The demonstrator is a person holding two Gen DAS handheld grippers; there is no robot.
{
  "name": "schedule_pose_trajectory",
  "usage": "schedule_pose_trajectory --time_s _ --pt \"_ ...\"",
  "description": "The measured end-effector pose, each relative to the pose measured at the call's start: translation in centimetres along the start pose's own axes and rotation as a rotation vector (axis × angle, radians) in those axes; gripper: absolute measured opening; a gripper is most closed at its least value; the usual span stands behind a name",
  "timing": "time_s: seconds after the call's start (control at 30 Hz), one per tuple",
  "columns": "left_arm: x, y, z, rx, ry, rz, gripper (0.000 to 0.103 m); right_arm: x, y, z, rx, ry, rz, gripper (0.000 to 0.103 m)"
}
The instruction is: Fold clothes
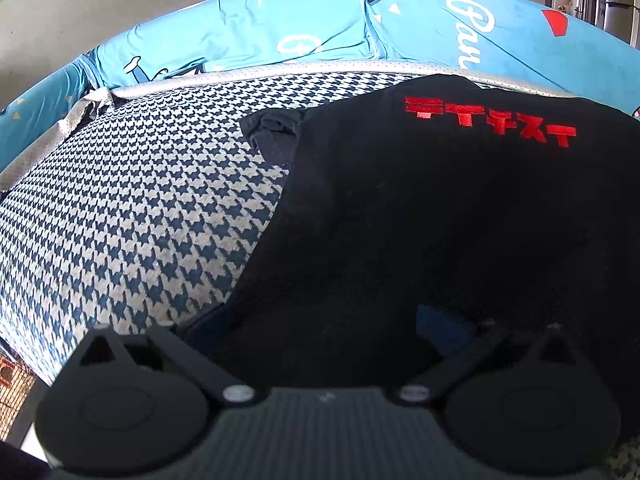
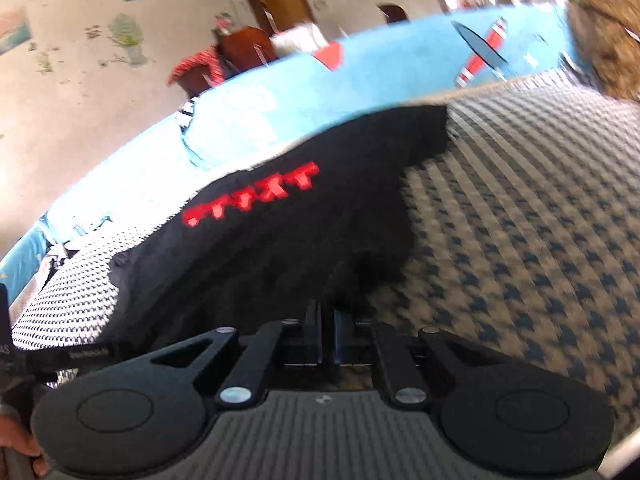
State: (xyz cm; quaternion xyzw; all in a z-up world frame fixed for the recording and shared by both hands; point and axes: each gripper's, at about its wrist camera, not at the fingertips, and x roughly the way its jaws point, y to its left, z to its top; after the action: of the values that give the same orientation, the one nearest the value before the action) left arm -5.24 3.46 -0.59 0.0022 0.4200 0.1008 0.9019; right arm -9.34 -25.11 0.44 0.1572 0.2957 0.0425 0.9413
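Note:
A black T-shirt [image 1: 420,208] with red lettering [image 1: 492,120] lies spread on a houndstooth-patterned cover [image 1: 132,208]. My left gripper [image 1: 314,322] is at the shirt's near edge. It is open wide, and black cloth lies across the space between its blue-padded fingers [image 1: 434,320]. In the right wrist view, the same shirt [image 2: 260,248] runs from the left to the centre. My right gripper [image 2: 328,320] is shut, its two fingers almost together. A bunched fold of the shirt's right edge [image 2: 360,268] rises to the tips and looks pinched there.
A light blue printed cushion back [image 1: 248,32] runs along the far side of the cover, also seen as blue backing [image 2: 380,72]. Bare houndstooth cover [image 2: 520,240] stretches right of the shirt. A wall with pictures [image 2: 80,80], a doorway [image 2: 280,0] and dark furniture [image 2: 240,48] stand behind.

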Motion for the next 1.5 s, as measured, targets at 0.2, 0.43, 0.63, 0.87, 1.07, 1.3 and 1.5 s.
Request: schedule_pose_trajectory --time_s 0.2,0.43,0.63,0.87,1.07,1.3,1.5 --pt "0.1 0.2 -0.2 -0.006 0.006 0.000 0.103 3.4 2.8 1.3 -0.059 0.009 0.105 0.012" --pt "0.1 0.4 -0.1 -0.018 0.011 -0.004 0.103 4.0 4.4 0.8 -0.138 0.045 0.161 0.032" --pt "-0.1 0.2 -0.1 -0.020 0.011 -0.005 0.103 2.6 3.6 0.9 -0.128 0.038 0.192 0.036" --pt "-0.1 0.5 0.0 -0.024 0.013 -0.006 0.103 1.1 1.6 1.4 -0.063 -0.003 0.125 0.036" --pt "-0.1 0.2 0.0 -0.023 0.011 -0.001 0.103 1.9 0.3 1.1 -0.035 0.025 0.025 0.036" --pt "-0.1 0.3 0.1 -0.020 0.009 -0.003 0.103 3.6 1.5 0.4 -0.106 0.050 0.020 0.036" --pt "-0.1 0.4 0.0 -0.021 0.008 -0.004 0.103 4.6 2.9 -0.1 -0.163 0.051 0.015 0.036"
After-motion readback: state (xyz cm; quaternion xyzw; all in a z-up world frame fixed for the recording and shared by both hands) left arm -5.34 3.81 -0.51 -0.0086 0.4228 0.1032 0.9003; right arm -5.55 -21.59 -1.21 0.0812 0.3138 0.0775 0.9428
